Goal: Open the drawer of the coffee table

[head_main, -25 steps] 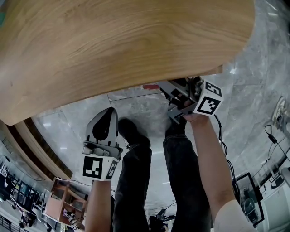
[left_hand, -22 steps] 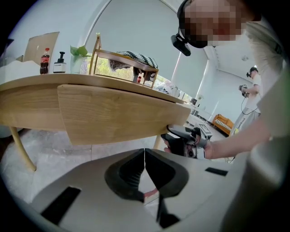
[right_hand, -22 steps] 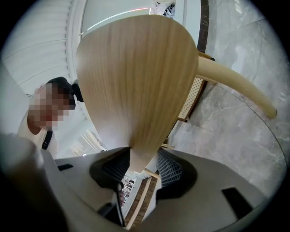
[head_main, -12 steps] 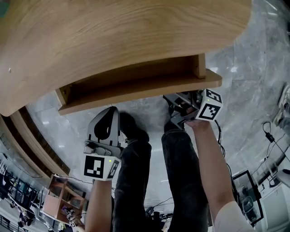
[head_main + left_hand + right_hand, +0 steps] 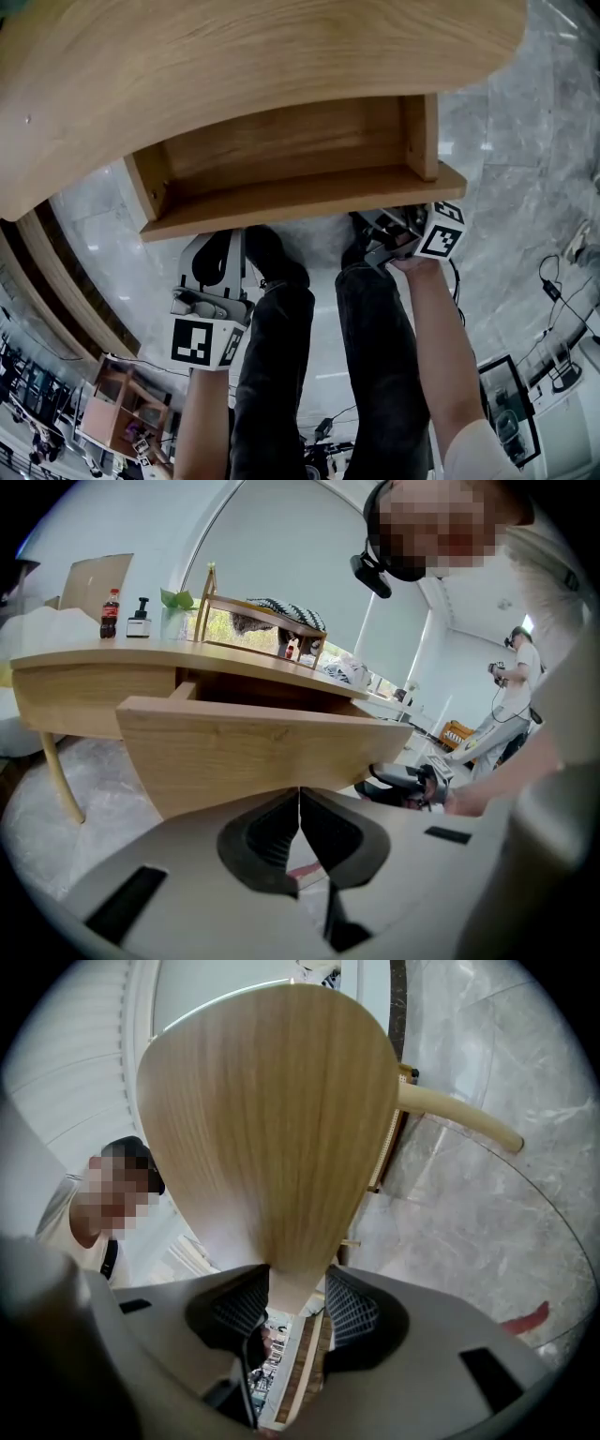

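Item: drawer [image 5: 281, 155], standing open beneath the coffee table [image 5: 234, 66] top, at 12 o'clock in the head view.
Hold: right gripper [image 5: 296, 1288] pinching the drawer front [image 5: 272, 1129] edgewise near its 4 o'clock corner, a grip judged fit for pulling.
Spare: left gripper [image 5: 299, 797], jaws pressed together on nothing, at 7 o'clock below the front.
Unseen: the drawer's rear, under the tabletop.

Table [image 5: 234, 75] and drawer [image 5: 300, 199], upper frame: smooth, matt, light grained wood. Floor [image 5: 530, 187], right: glossy, grey-veined polished stone.
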Demonstrator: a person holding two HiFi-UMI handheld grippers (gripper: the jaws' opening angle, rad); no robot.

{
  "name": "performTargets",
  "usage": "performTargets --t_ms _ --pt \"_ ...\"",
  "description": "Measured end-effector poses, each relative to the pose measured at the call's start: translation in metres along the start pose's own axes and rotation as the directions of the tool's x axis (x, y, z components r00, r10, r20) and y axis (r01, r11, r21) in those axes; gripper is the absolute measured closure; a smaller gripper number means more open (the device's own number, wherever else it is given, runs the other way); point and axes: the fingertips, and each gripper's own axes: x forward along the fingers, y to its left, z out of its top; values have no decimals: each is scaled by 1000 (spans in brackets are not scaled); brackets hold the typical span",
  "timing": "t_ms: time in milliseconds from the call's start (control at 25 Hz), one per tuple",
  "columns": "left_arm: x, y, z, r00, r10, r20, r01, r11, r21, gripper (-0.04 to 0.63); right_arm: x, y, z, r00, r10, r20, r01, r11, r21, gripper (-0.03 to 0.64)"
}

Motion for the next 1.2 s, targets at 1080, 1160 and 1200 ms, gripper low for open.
performTargets --t_ms 1080,1160,1200 --pt "-70 -10 76 999 46 19 -46 999 -2 575 -14 81 1 977 -212 0 212 975 73 409" --pt "-79 -17 103 998 41 38 -42 999 10 575 -10 108 13 975 -223 -3 223 974 39 432" --pt "-85 -20 117 998 38 48 -38 999 18 575 -7 122 20 973 -232 -8 232 973 13 442"
